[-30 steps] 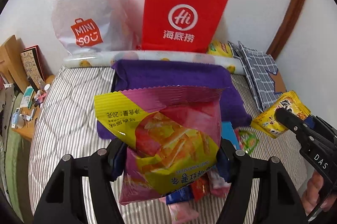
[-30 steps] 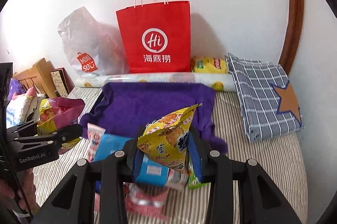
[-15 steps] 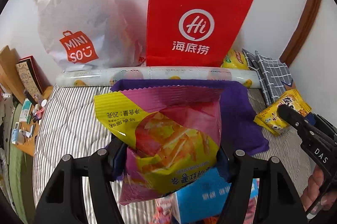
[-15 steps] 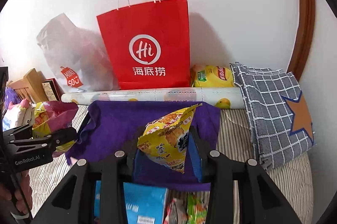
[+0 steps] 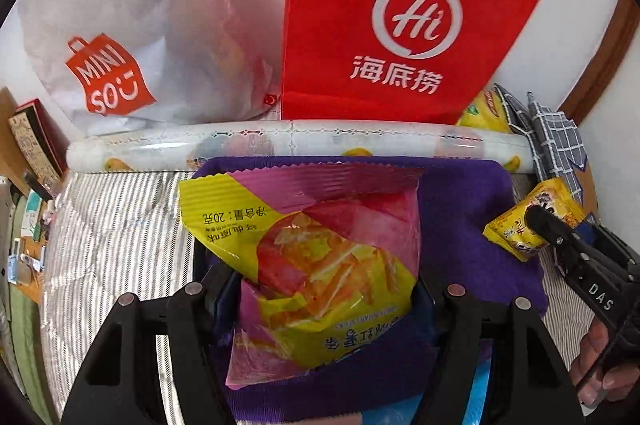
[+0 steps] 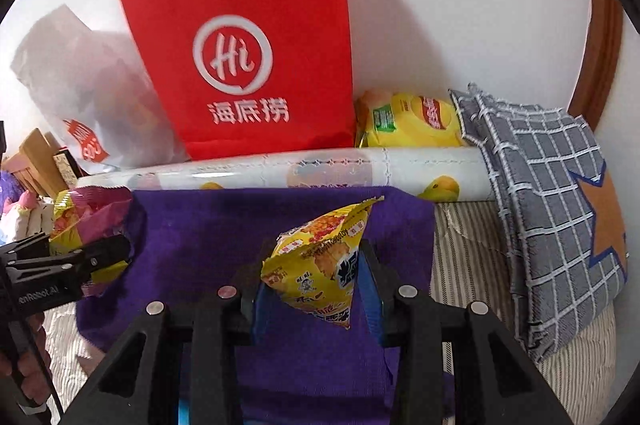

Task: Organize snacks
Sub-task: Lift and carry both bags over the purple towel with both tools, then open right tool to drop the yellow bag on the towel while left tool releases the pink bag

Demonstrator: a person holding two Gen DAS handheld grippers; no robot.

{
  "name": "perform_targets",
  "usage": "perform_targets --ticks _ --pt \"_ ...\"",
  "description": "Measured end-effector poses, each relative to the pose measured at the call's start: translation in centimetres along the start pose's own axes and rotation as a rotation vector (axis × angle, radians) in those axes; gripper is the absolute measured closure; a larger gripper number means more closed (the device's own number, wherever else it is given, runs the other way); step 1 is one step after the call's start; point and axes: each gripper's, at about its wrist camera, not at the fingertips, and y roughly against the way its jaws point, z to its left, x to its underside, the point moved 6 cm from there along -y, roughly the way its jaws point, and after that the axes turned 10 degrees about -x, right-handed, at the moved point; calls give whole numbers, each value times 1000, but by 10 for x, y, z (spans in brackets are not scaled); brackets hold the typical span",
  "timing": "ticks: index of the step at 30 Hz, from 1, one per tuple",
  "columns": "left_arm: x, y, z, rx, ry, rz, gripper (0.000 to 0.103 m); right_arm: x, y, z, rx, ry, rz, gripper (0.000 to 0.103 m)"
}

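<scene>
Both grippers have advanced toward the red Haidilao paper bag (image 5: 400, 25), which fills far more of each view than a second ago; the loose packets on the striped bed cover have dropped below the frame edge.

Left gripper (image 5: 320, 289): tongs clamped on a pink-and-yellow chip packet (image 5: 320, 265), held upright, print upside down, over the purple towel (image 5: 460, 217) in front of the red bag.

Right gripper (image 6: 316, 289): tongs clamped on a yellow snack packet (image 6: 320, 265), pinched to a point at top, also over the purple towel (image 6: 208, 225), just short of the red bag (image 6: 240, 45).

Patterned roll (image 6: 280, 173) lies across the far edge of the towel, at the foot of the red bag. White Miniso plastic bag (image 5: 120, 45) leans on the wall just left of the red bag. Yellow Lay's chip bag (image 6: 408, 121) sits just right of the red bag, behind the roll. Grey checked cushion with orange star (image 6: 560, 205) further right. Striped bed cover (image 5: 120, 225) left of the towel.
</scene>
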Motion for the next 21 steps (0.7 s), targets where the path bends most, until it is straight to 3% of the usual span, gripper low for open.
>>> perform_targets --ticks 10,21 --pt "6 -45 4 -17 -1 81 35 9 -36 -12 3 -30 77 66" --pt "7 -65 0 -50 -19 123 34 16 -49 -17 -3 -38 119 66"
